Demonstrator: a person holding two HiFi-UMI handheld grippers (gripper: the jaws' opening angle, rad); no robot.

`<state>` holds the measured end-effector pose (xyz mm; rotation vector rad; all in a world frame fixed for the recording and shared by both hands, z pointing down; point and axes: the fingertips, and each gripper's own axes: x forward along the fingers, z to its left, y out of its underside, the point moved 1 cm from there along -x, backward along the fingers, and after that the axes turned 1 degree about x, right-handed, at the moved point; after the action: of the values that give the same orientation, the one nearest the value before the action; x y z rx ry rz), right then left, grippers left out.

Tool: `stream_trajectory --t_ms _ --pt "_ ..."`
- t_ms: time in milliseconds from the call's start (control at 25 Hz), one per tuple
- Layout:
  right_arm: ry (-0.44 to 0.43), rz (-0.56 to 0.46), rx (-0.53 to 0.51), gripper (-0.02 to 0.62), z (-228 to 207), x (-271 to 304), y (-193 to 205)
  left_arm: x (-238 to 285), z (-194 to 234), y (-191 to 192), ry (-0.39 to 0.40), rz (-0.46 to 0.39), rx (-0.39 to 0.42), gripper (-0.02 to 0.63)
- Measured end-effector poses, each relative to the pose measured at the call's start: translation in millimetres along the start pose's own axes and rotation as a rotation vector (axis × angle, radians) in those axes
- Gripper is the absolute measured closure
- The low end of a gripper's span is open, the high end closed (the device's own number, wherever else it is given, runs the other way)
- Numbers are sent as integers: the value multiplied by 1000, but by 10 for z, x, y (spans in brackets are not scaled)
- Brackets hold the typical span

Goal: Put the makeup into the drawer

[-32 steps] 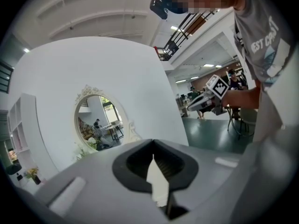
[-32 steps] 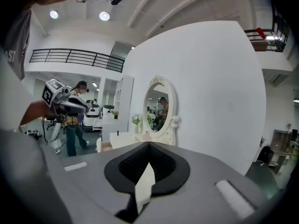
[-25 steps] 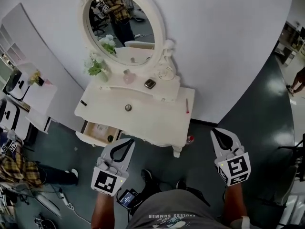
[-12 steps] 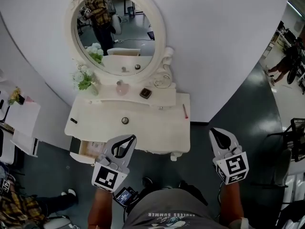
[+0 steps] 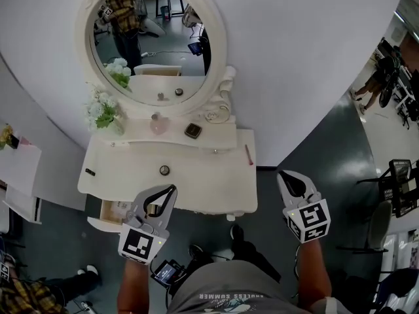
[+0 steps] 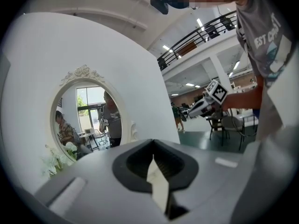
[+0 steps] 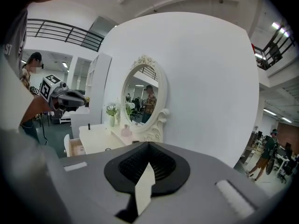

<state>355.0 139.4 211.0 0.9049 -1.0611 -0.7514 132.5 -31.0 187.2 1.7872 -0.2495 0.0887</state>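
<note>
A curved white wall stands on a glossy dark floor.

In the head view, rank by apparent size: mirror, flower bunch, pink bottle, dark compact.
1. mirror
2. flower bunch
3. pink bottle and dark compact: they look about alike, so not ranked apart.

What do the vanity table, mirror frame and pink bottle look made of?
Vanity table: probably painted wood or board, cream, satin; smooth top, no grain showing.
Mirror frame: same cream finish, carved or moulded scrollwork; wood or resin, unclear.
Pink bottle: likely glass or plastic; pale, slightly translucent look.
</note>
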Motion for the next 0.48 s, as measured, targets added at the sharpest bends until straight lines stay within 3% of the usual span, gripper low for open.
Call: stream_trajectory --t_ms 480 --pt "-145 51 -1 594 -426 987 438 632 94 328 -102 125 -58 604"
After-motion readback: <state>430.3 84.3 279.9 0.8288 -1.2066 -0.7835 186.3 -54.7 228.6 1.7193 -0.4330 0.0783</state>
